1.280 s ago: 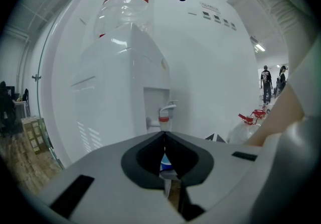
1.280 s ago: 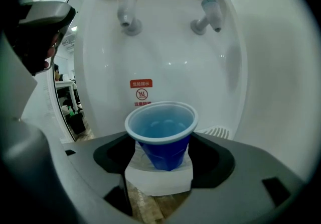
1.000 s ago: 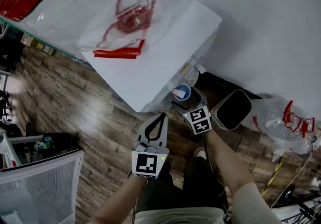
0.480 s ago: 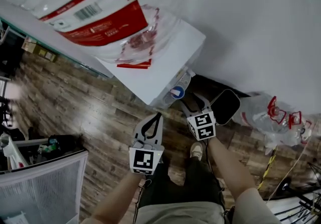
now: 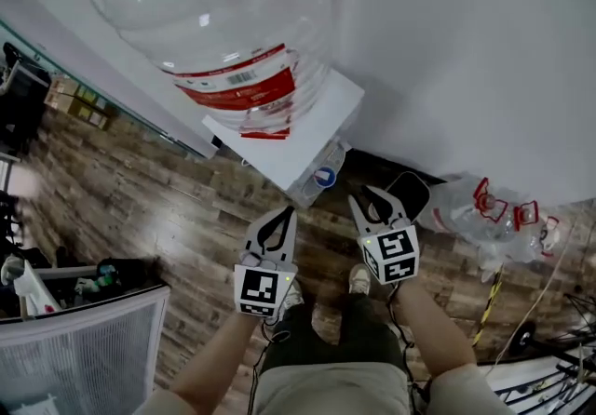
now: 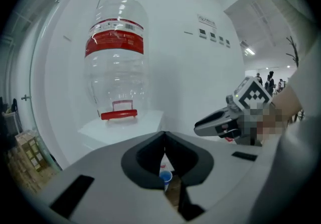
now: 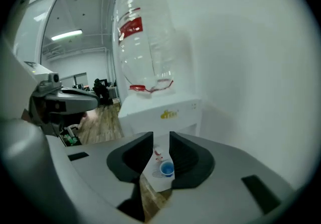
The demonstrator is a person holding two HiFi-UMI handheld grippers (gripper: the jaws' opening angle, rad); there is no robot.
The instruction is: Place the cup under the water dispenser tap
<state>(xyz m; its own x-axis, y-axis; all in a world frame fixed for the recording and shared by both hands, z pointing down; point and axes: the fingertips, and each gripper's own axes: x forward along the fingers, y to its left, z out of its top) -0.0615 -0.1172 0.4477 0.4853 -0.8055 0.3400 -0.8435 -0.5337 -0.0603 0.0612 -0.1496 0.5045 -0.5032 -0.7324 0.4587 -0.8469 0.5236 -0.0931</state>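
A small blue cup [image 5: 324, 177] stands in the tap recess of the white water dispenser [image 5: 300, 136], which carries a big clear bottle [image 5: 223, 22] with a red label. Both grippers hang in the air on the near side of the dispenser, apart from the cup. My left gripper [image 5: 289, 214] is shut and holds nothing. The jaws of my right gripper [image 5: 372, 200] are closing, still a gap apart, with nothing between them. The left gripper view shows the cup [image 6: 166, 177] far below the jaw tips [image 6: 164, 143]. In the right gripper view the cup [image 7: 167, 169] also sits beyond the jaws [image 7: 161, 141].
Empty bottles with red handles [image 5: 494, 210] lie on the wooden floor at the right, beside a dark bin [image 5: 411, 192]. A white mesh basket [image 5: 79, 348] stands at the lower left. A white wall [image 5: 466, 50] runs behind the dispenser.
Both grippers rose and drew back from the dispenser. The right jaws, wide at the cup a second ago, have narrowed. The cup stayed at the dispenser.
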